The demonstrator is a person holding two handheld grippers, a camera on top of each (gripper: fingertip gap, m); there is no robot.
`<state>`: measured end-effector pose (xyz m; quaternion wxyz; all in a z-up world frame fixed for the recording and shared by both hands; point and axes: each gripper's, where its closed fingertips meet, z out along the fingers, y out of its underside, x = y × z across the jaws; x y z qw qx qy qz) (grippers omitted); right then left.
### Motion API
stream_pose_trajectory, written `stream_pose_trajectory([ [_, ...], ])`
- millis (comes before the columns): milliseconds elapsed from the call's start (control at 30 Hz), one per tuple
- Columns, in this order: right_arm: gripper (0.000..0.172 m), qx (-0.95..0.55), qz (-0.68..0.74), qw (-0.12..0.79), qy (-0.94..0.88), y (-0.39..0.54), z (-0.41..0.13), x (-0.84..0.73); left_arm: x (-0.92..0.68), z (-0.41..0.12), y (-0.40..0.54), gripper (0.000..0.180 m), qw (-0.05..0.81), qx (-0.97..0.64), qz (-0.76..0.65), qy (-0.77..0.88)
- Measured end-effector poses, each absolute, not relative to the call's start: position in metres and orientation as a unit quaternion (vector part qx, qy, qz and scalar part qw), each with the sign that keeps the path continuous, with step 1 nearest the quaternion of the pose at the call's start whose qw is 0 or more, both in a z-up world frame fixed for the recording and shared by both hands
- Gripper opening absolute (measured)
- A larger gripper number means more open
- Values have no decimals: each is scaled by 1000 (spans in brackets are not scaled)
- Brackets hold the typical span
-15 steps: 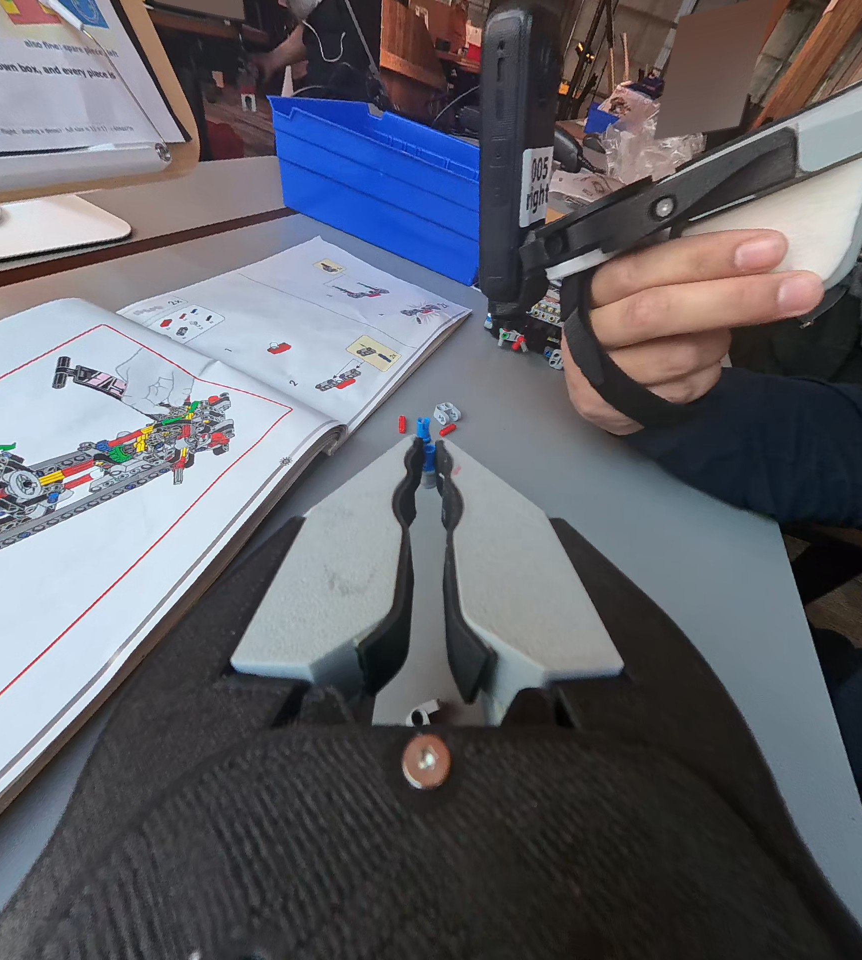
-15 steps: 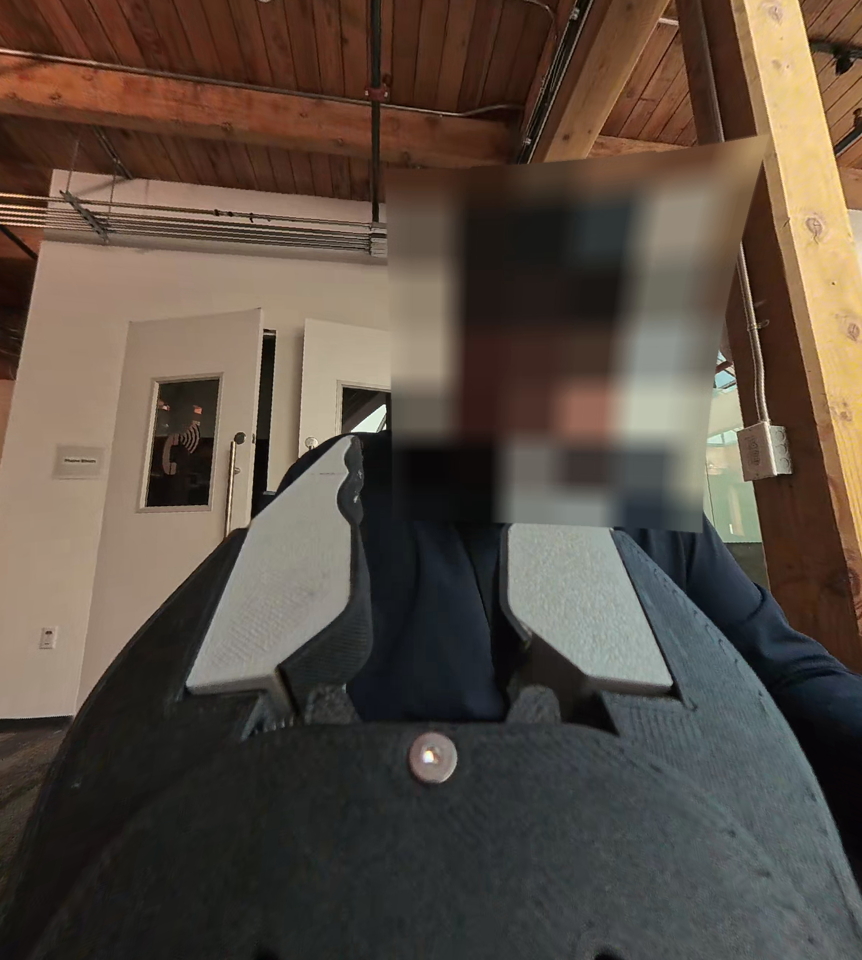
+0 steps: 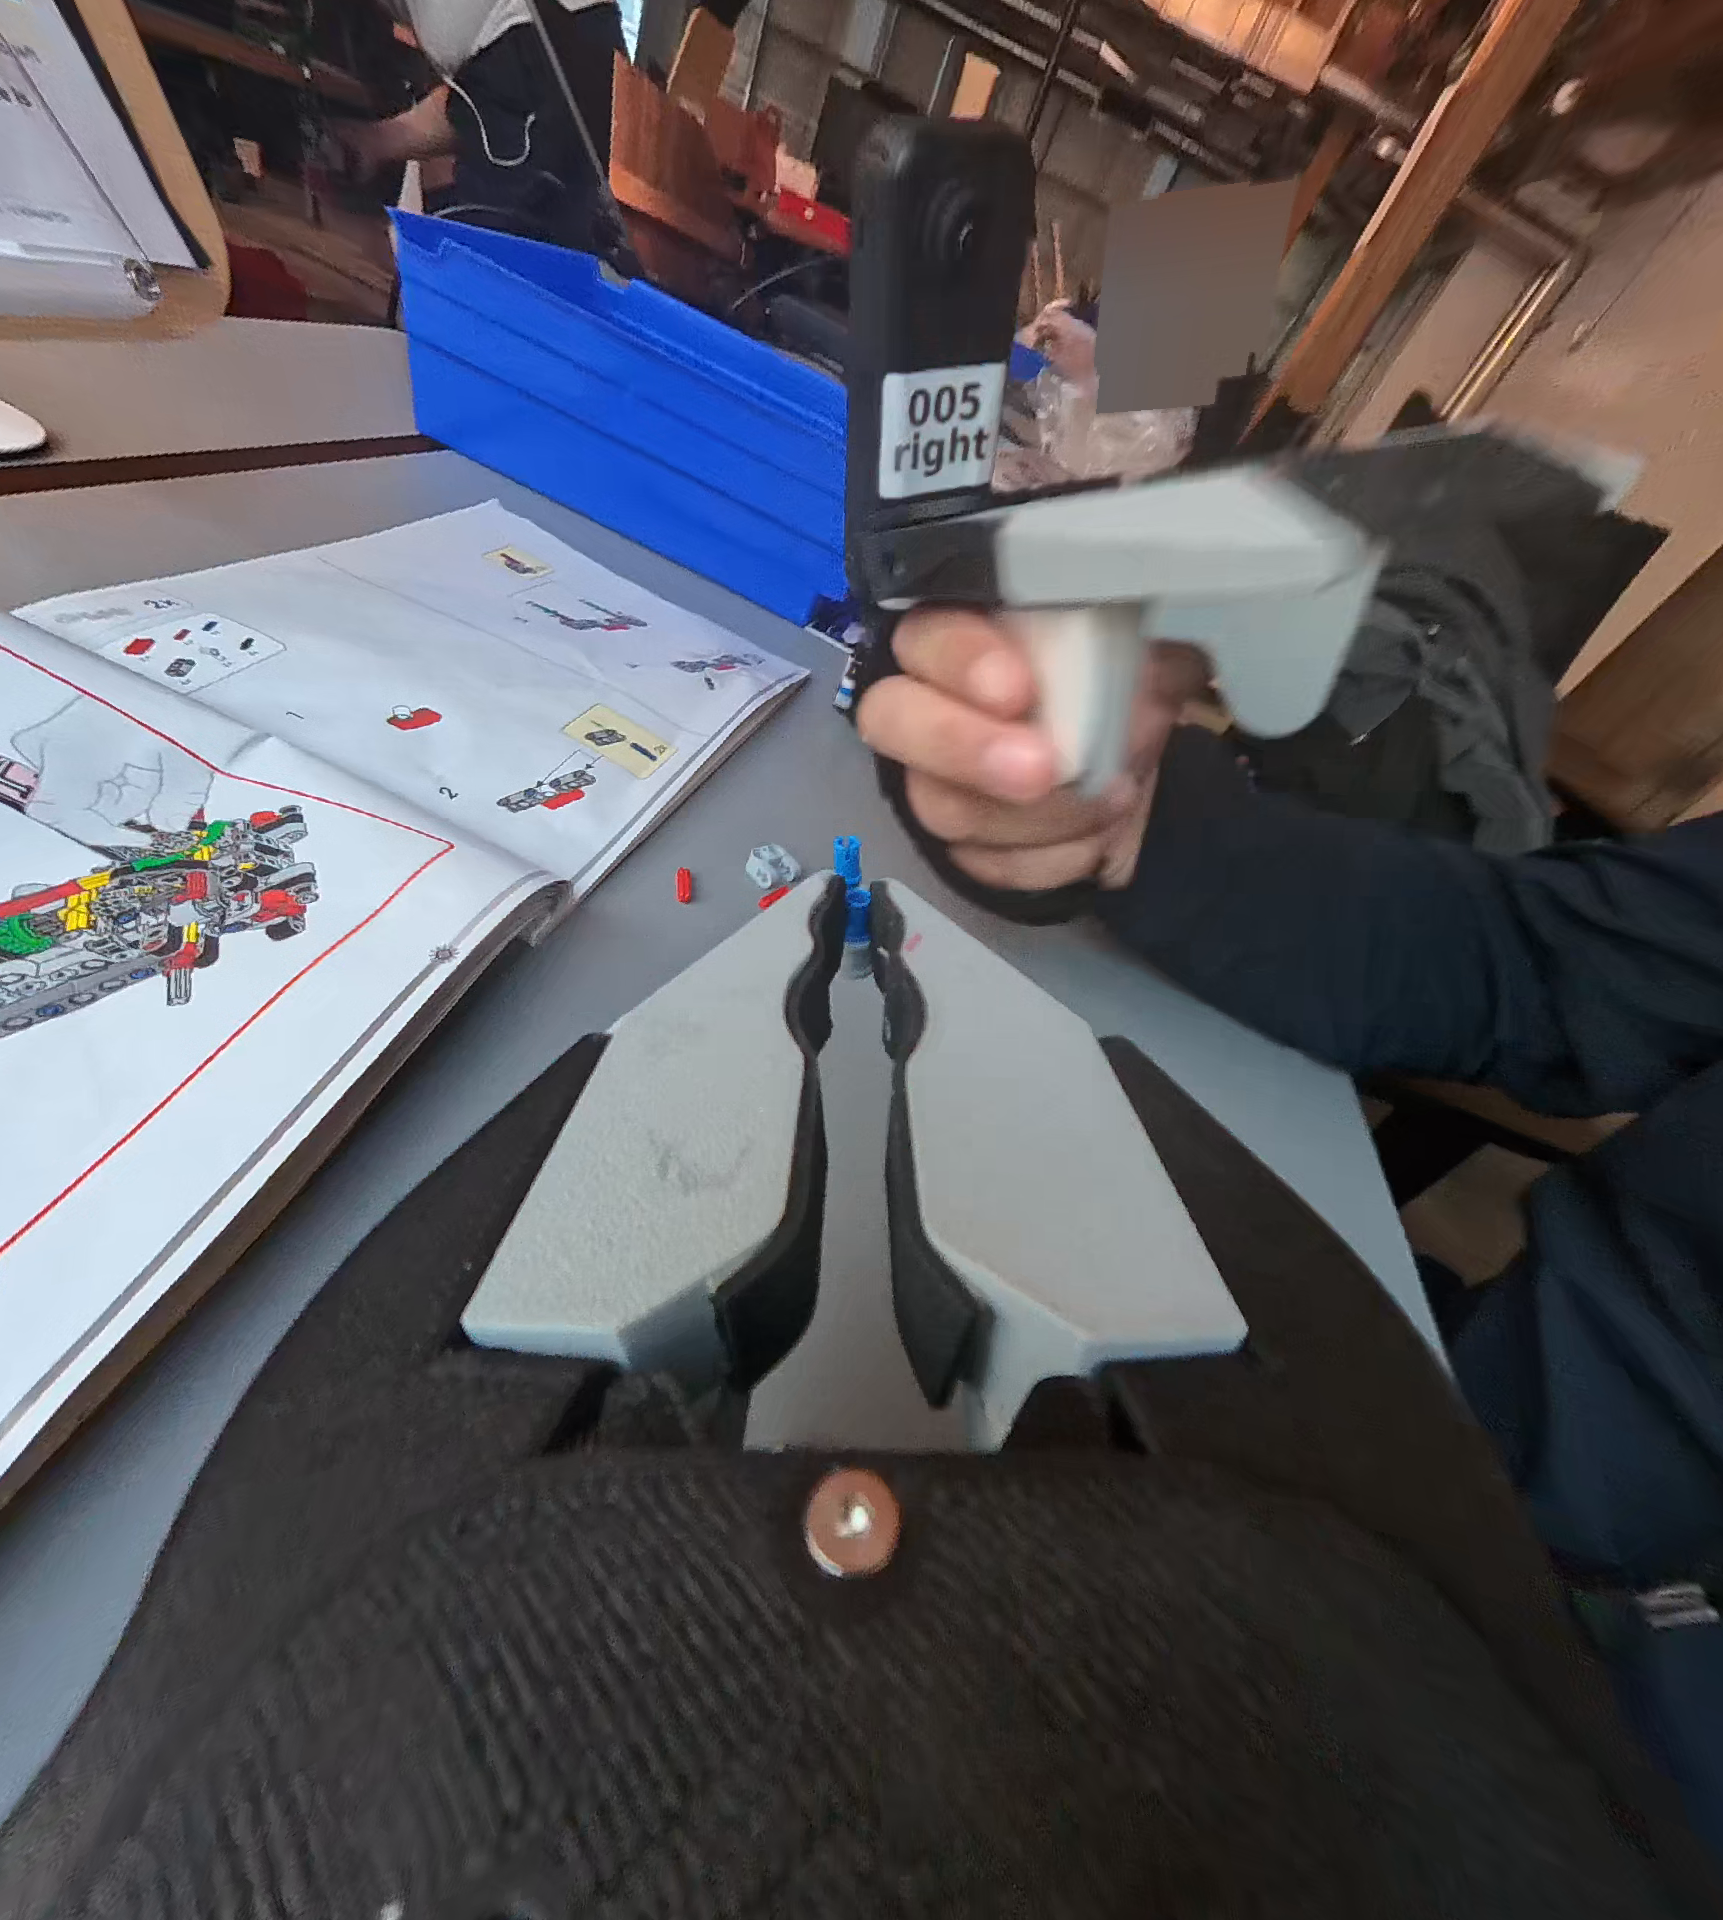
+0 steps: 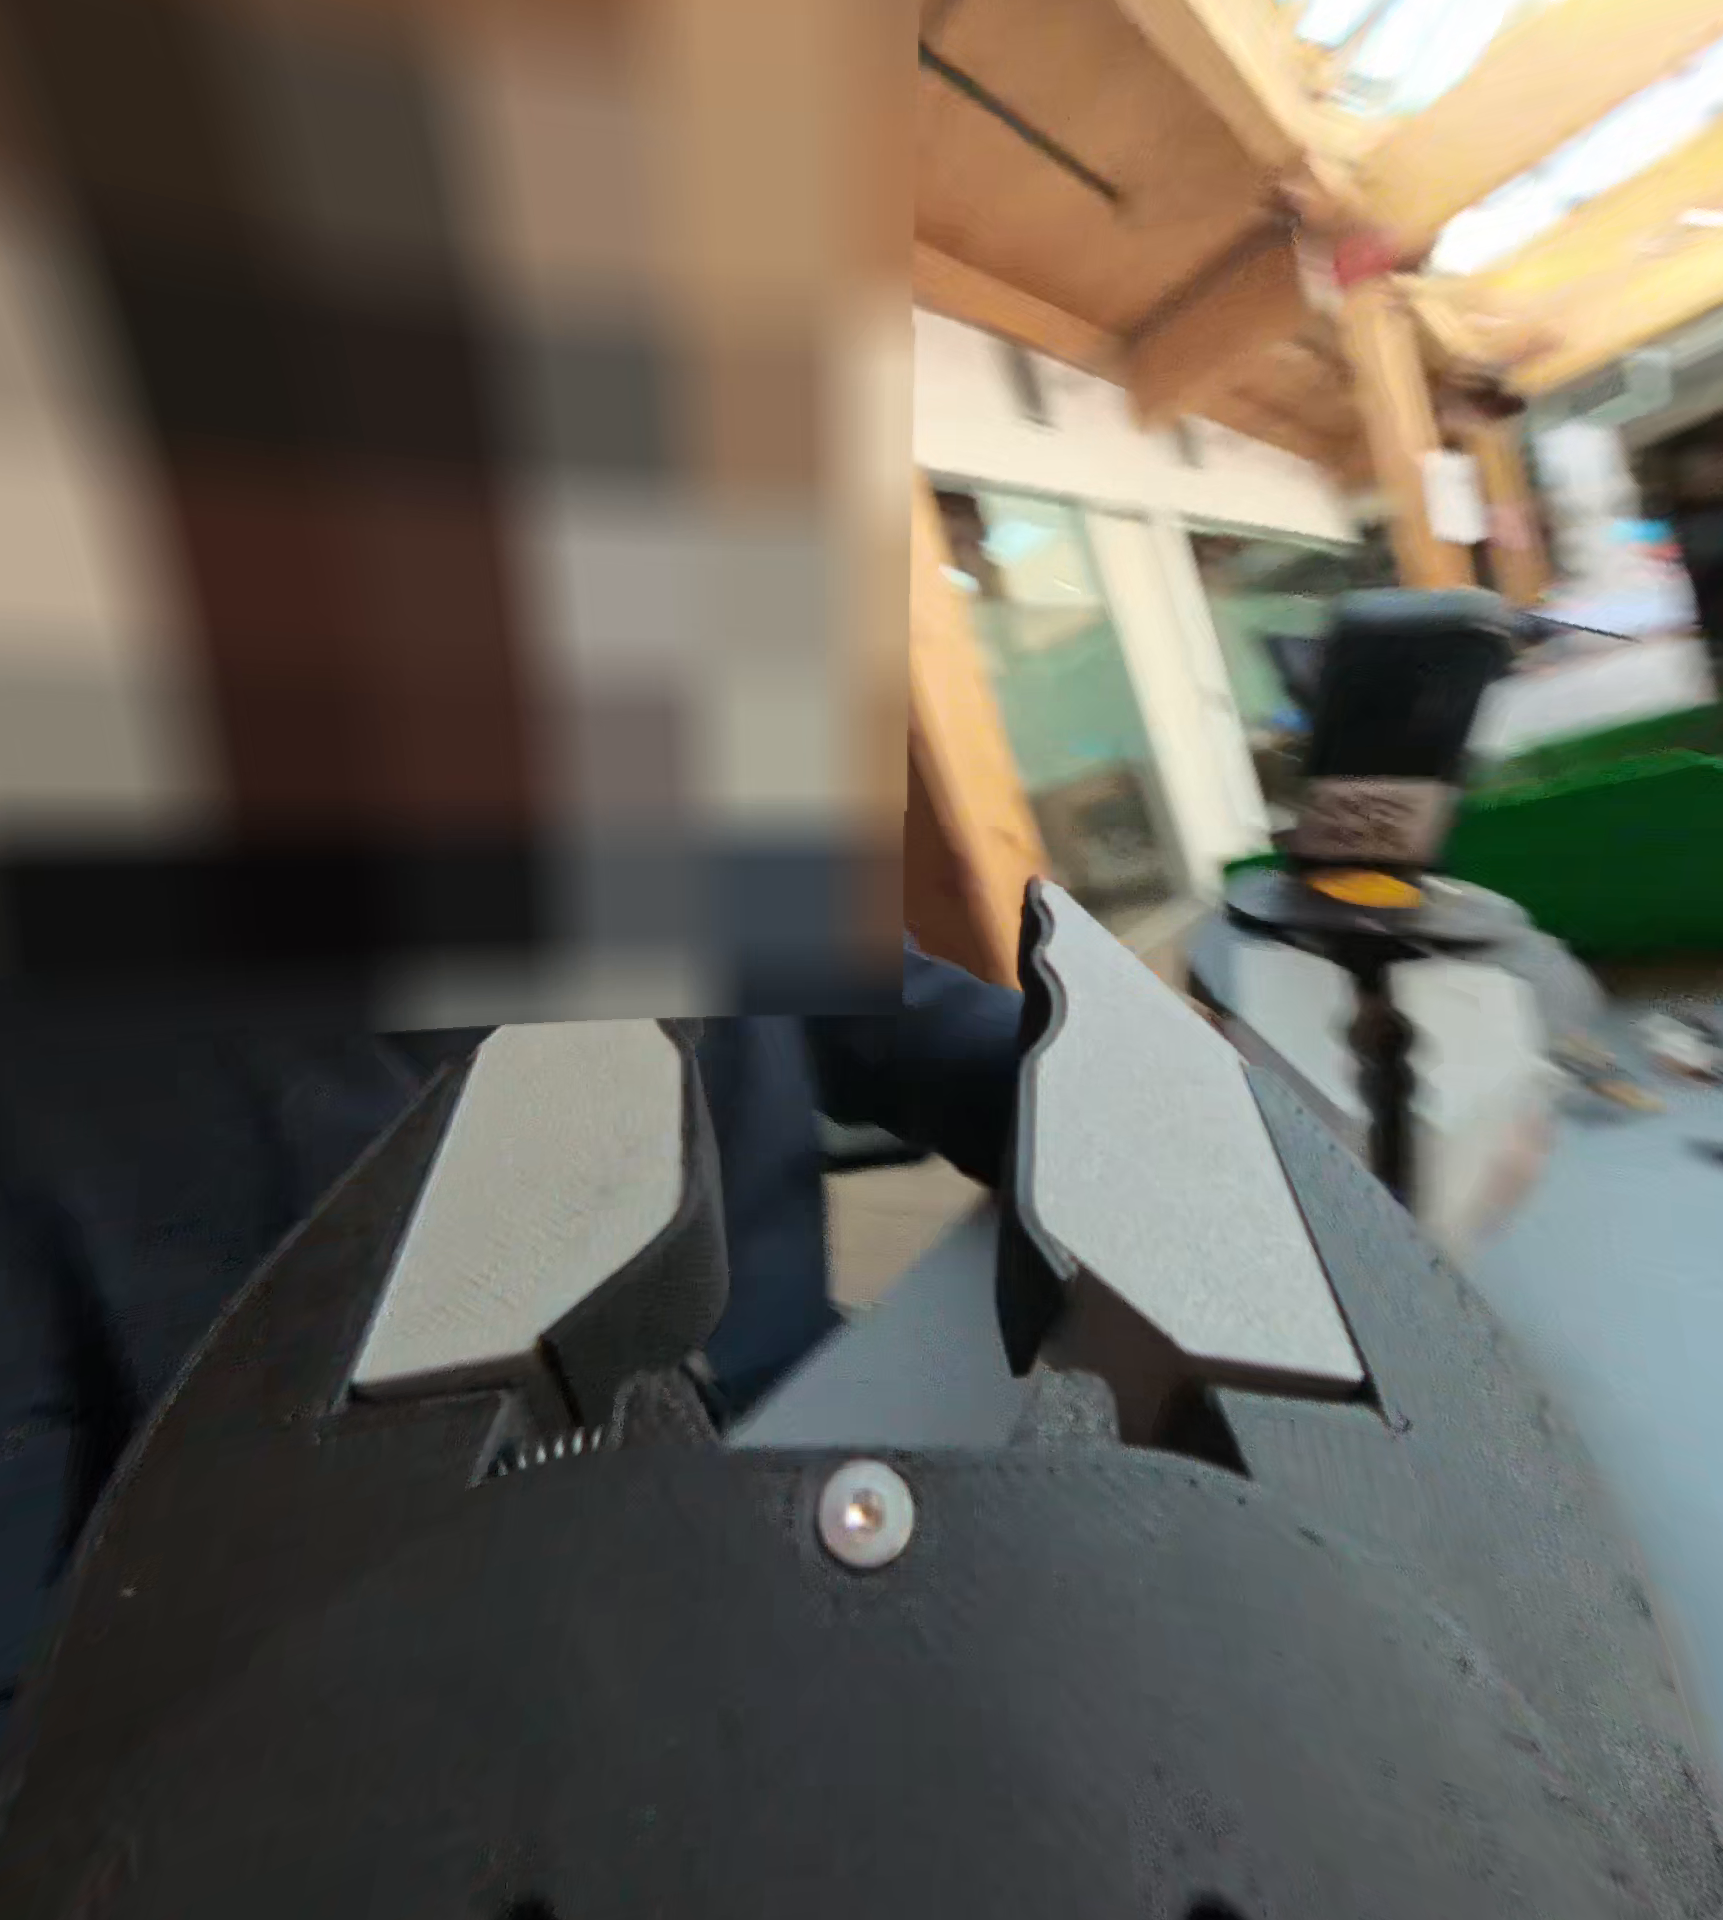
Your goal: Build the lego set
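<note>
Grey bench [image 3: 711, 1049], open instruction booklet [image 3: 244, 831] on its left, blue bin [image 3: 608, 416] at the back. Right claw [image 4: 857, 1039] is up off the bench and spread wide with nothing between the fingers. Left claw [image 3: 855, 914] pinches a small blue pin [image 3: 852, 894] at its tips, just above the bench. Grey connector piece [image 3: 772, 864] and red pins [image 3: 684, 884] lie just beyond the tips.

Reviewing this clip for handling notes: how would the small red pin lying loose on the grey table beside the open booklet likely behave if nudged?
The red pin looks tiny and cylindrical, so probably very light and apt to roll. The grey table looks smooth, so it would likely skid too.
</note>
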<state>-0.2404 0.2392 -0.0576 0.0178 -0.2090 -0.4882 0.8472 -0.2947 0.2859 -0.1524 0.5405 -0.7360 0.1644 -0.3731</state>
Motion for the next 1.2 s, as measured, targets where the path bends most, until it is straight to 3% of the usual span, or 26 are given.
stream_pose_trajectory([
  [100,45,-362,747,138,-541,267,-105,-282,-302,-145,286,2,545,-719,-409,137],
  [167,28,-389,714,200,-547,281,-116,-289,-306,-142,286,2,548,-714,-419,122],
  [367,44,-427,686,197,-555,283,-133,-301,-301,-143,283,2,540,-714,-426,132],
  [567,16,-409,690,235,-548,284,-134,-306,-296,-151,282,2,529,-727,-410,151],
  [733,32,-438,655,273,-552,293,-142,-316,-299,-152,283,2,531,-733,-399,151],
  [1200,32,-453,630,322,-543,304,-142,-318,-297,-170,293,2,504,-751,-406,131],
])
